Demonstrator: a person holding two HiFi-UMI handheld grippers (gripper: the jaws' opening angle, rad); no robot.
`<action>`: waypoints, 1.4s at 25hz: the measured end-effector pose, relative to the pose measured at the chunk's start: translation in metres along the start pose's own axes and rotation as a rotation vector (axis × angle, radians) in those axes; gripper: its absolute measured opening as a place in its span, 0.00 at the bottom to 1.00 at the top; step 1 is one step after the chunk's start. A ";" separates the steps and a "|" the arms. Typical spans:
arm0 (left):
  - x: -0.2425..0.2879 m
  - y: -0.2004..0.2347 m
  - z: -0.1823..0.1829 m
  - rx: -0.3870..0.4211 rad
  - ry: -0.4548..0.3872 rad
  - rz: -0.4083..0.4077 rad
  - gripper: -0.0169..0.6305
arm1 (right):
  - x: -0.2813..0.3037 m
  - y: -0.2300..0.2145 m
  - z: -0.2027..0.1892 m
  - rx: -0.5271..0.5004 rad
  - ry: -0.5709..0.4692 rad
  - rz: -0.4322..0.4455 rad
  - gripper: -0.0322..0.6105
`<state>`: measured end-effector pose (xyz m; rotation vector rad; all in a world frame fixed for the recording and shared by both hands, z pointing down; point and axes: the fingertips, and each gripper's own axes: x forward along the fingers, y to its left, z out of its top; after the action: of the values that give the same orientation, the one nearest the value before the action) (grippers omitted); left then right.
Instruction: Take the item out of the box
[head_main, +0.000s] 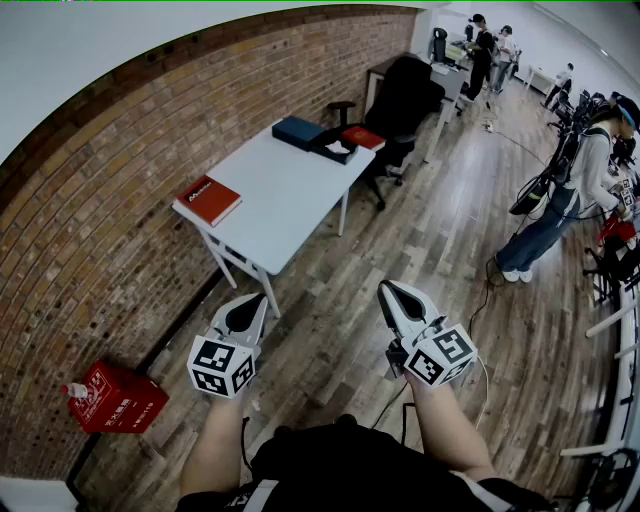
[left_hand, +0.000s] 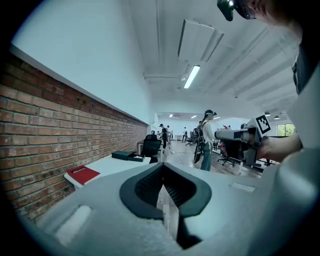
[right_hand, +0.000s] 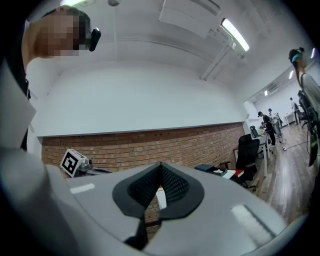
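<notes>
From the head view, both bare forearms reach out from 6 o'clock, side by side over the wooden floor, with the wrists straight. The left tongs (head_main: 258, 303) tip toward 1 o'clock and the right tongs (head_main: 388, 292) toward 11, so their noses lean a little toward each other without touching. Both are well apart from the table (head_main: 270, 215), which stands along the brick wall (head_main: 110, 190) up at 11 o'clock. The box (head_main: 335, 150) lies open at the table's far end, near 12 o'clock, between a blue case (head_main: 298, 131) and a red case (head_main: 363, 138). The item (head_main: 338, 148) in it is pale and too small to make out. A red book (head_main: 208, 200) lies at the table's near end.

In the left gripper view, the left tongs (left_hand: 162, 167) are held close to level, nose slightly down. They are pressed together with nothing between them. The table runs along the wall at 9 o'clock with the box far down it. At 3 o'clock the right tongs sit in the person's other hand (left_hand: 280, 147).

In the right gripper view, the right tongs (right_hand: 161, 167) are held level, likewise pressed together and empty. The brick wall runs across behind them. The box is at 3 o'clock, beside a black chair (right_hand: 247, 152). The left tongs' marker cube (right_hand: 74, 162) shows at 9 o'clock.
</notes>
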<state>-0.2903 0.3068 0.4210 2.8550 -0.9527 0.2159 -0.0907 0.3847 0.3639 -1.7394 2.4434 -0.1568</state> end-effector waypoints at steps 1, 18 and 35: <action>0.001 -0.001 -0.001 0.003 0.002 0.003 0.03 | -0.002 -0.002 -0.003 -0.004 0.008 -0.003 0.04; 0.028 -0.073 0.025 0.051 -0.090 -0.108 0.04 | -0.070 -0.026 -0.008 -0.024 0.005 0.110 0.05; 0.123 -0.048 0.003 0.011 -0.017 -0.094 0.03 | -0.025 -0.101 -0.035 0.042 0.104 0.086 0.05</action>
<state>-0.1636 0.2718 0.4360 2.9075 -0.8200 0.1877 0.0059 0.3756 0.4159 -1.6448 2.5632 -0.2944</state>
